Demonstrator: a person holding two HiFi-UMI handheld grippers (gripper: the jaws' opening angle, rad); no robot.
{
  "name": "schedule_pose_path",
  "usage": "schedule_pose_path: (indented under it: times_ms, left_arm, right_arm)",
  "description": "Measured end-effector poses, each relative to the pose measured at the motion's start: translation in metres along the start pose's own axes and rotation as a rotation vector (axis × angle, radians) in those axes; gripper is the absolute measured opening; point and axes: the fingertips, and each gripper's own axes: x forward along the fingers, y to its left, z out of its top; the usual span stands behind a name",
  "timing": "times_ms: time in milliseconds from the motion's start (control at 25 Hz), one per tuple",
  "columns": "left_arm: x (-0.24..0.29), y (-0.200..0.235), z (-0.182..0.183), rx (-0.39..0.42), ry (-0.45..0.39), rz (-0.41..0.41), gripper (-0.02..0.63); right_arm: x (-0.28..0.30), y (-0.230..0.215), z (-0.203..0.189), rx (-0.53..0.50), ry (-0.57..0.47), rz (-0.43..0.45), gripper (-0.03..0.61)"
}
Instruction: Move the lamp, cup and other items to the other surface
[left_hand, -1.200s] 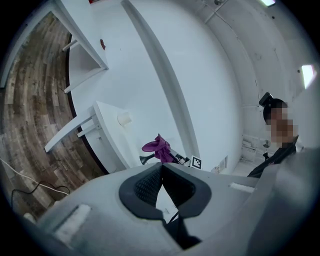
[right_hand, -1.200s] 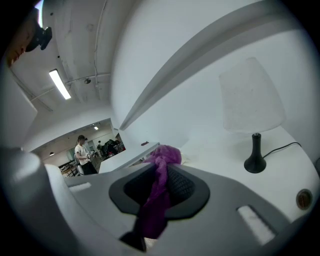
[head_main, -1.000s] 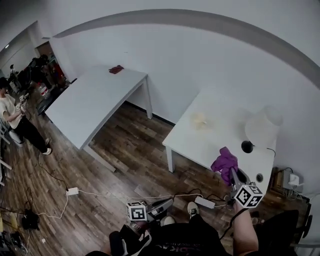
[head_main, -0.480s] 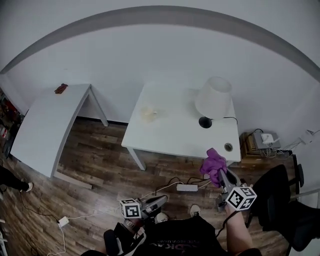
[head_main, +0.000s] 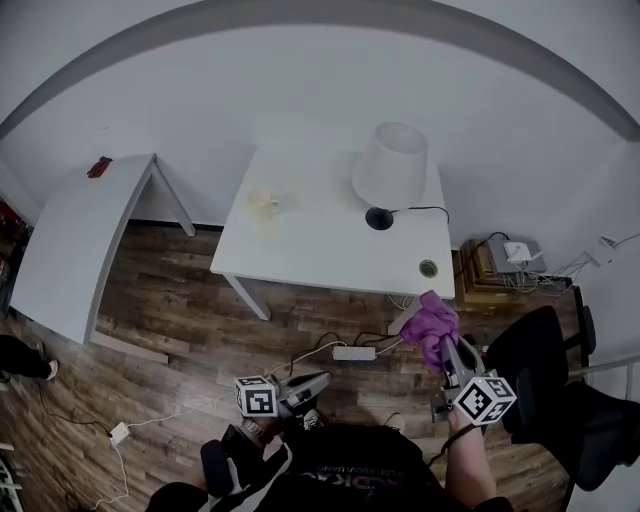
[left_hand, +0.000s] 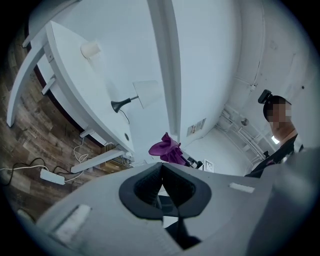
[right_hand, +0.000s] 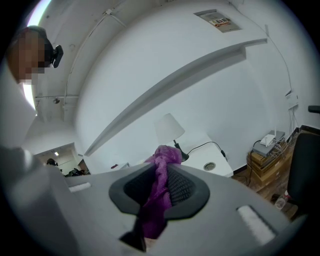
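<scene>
1. Landmark, against the wall in the head view: near table, white, top mostly bare.
2. Upright on the back right part of the near table: lamp, white shade over a dark round base, cord trailing from the base toward the near table's right edge.
3. On the back left part of the near table, well apart from the lamp: cup, pale and see-through.
4. Set into the near table's top beside its front right corner: small round cable hole.
5. Just off the near table's front right corner, over the wooden floor: right gripper, jaws pinched tight on a purple cloth, kept only a little apart by the fabric.
6. Same grip in the right gripper view: right gripper with the purple cloth bunched between the ribbed pads and bulging past the tips toward the near table.
7. In front of the near table, low by the person's body: left gripper, closed and empty.
8. Same in the left gripper view: left gripper, pads meeting, nothing between them.
9. On the floor just in front of the near table: power strip.
10. Left of the near table and well apart from it: far table, white, with a small dark red thing at its far end.
11. Right of the near table's front right corner: black chair.
</scene>
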Motion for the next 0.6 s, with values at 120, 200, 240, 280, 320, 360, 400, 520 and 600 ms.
schedule_pose_path:
  times_ms: [120,200,240,280,320,360,400,520,600]
  left_arm:
    - [0.032,-0.014,-0.019,-0.001,0.021,-0.01,-0.005]
    - [0.052,-0.022,-0.035,-0.004,0.044,-0.018,-0.005]
    - [0.062,-0.023,-0.042,-0.007,0.056,-0.022,-0.005]
    - [0.069,-0.023,-0.048,-0.013,0.067,-0.024,-0.005]
    - [0.076,-0.02,-0.053,-0.025,0.074,-0.021,-0.005]
    - [0.081,-0.016,-0.057,-0.042,0.072,-0.012,-0.005]
    - [0.088,-0.015,-0.059,-0.053,0.06,-0.003,-0.005]
    - [0.131,-0.034,-0.081,-0.009,0.035,-0.011,-0.005]
    - [0.166,-0.048,-0.113,-0.002,0.055,-0.029,-0.005]
  right_arm:
    - [-0.029,-0.027,0.006,0.008,-0.019,-0.013,0.063]
    - [-0.052,-0.05,0.009,0.016,-0.035,-0.036,0.063]
    - [-0.062,-0.062,0.01,0.021,-0.041,-0.052,0.063]
    - [-0.071,-0.073,0.01,0.025,-0.045,-0.069,0.063]
    - [-0.077,-0.084,0.01,0.03,-0.046,-0.086,0.063]
    - [-0.081,-0.095,0.01,0.033,-0.045,-0.095,0.063]
    - [-0.084,-0.106,0.012,0.035,-0.043,-0.093,0.063]
    - [-0.107,-0.147,0.028,0.03,-0.053,-0.061,0.063]
    - [-0.142,-0.177,0.039,0.038,-0.067,-0.072,0.063]
